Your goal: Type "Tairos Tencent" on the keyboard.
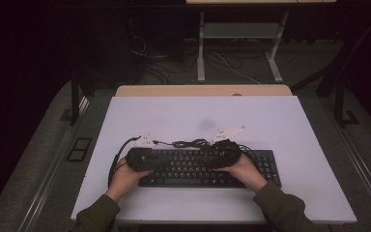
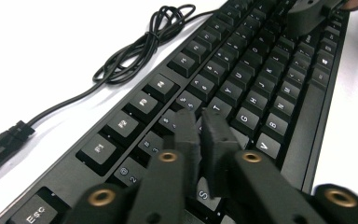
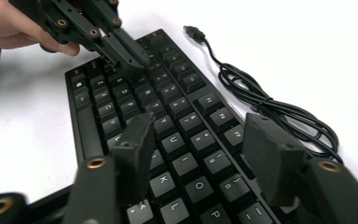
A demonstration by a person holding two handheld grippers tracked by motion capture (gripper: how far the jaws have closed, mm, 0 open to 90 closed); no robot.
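Hovering over a black keyboard [image 1: 207,168] near the table's [image 1: 280,121] front edge: left gripper [image 2: 201,122] nearly closed, holding nothing, tips over the left keys; right gripper [image 3: 200,140] open wide, empty, over the middle keys. Cable [image 1: 191,143] coiled just behind.

— Looking at the keyboard [image 2: 242,93]: matt black plastic, keycaps smooth, showing pale printed legends.
— Noting its cable [image 3: 270,105]: black, rubbery, slightly glossy.
— Seeing the table [image 1: 270,121]: smooth, matt, whitish surface; wood-coloured edge behind.
— Noticing the left gripper [image 2: 200,133] and right gripper [image 3: 200,149]: matt black plastic, faintly rough, with brassy metal rivets.
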